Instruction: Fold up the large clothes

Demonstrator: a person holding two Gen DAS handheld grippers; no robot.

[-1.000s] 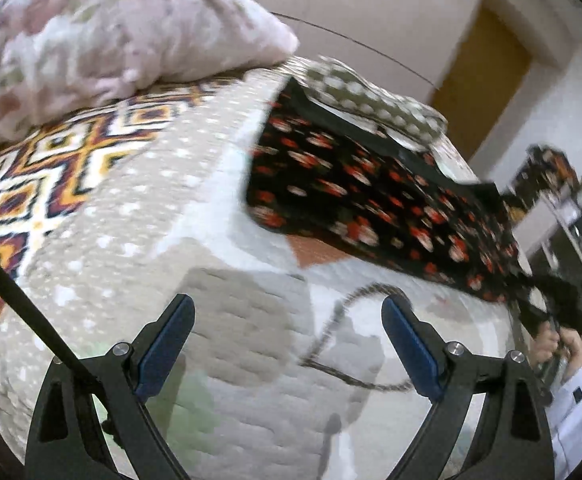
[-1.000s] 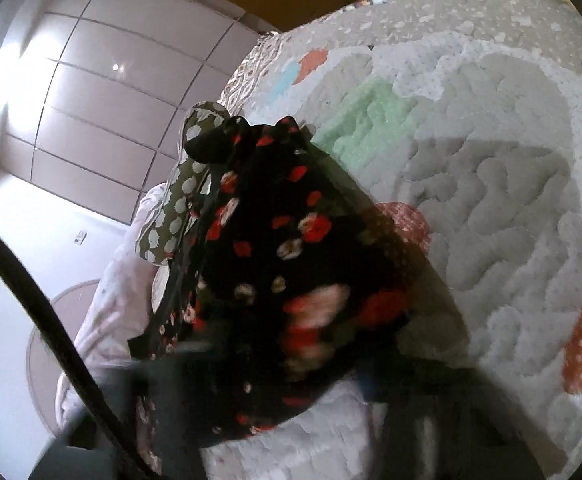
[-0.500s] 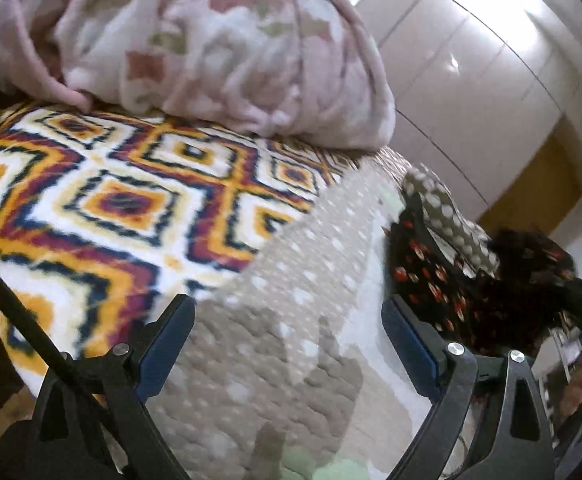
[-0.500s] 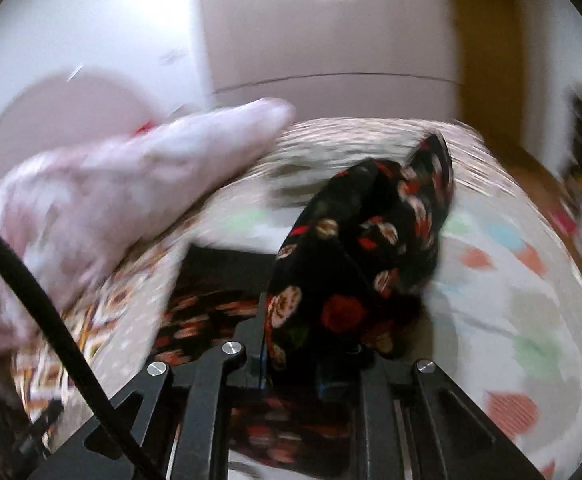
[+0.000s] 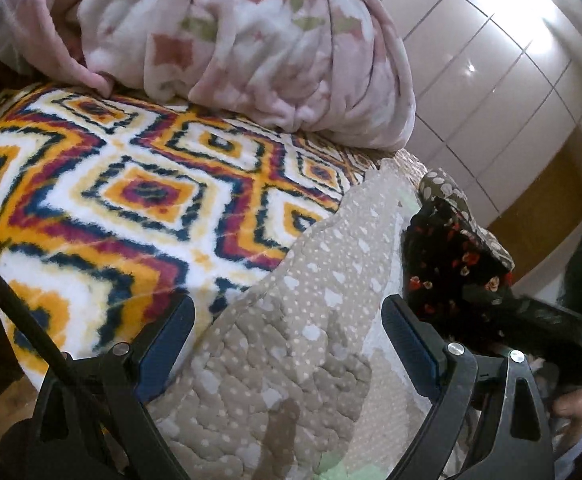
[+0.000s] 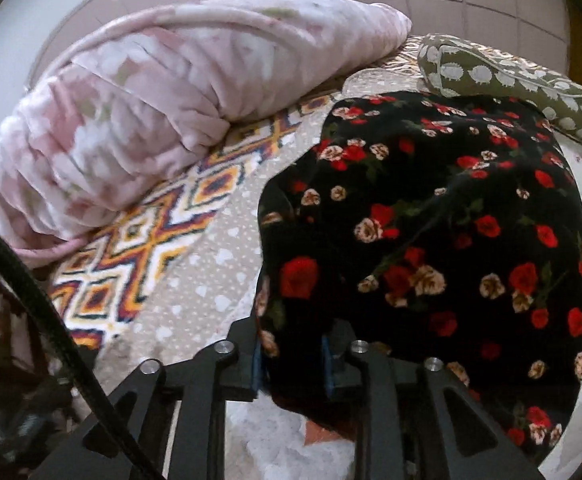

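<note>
A black garment with red and cream roses point(image 6: 431, 232) lies on the quilted bed cover, folded over on itself. My right gripper point(image 6: 294, 356) is shut on its near edge, low over the bed. In the left wrist view the garment point(image 5: 447, 268) shows at the right. My left gripper point(image 5: 287, 340) is open and empty above the beige quilt point(image 5: 291, 360), left of the garment and apart from it.
A pink floral blanket point(image 6: 151, 92) is bunched at the back left; it also shows in the left wrist view point(image 5: 231, 40). A bright diamond-pattern blanket point(image 5: 111, 200) lies under it. An olive spotted pillow point(image 6: 503, 76) lies behind the garment. Wardrobe doors point(image 5: 491, 60) stand beyond.
My right gripper has carried the garment's edge over across the bed toward the pink blanket, and the fabric now lies doubled. My left gripper swung left away from the garment, still open.
</note>
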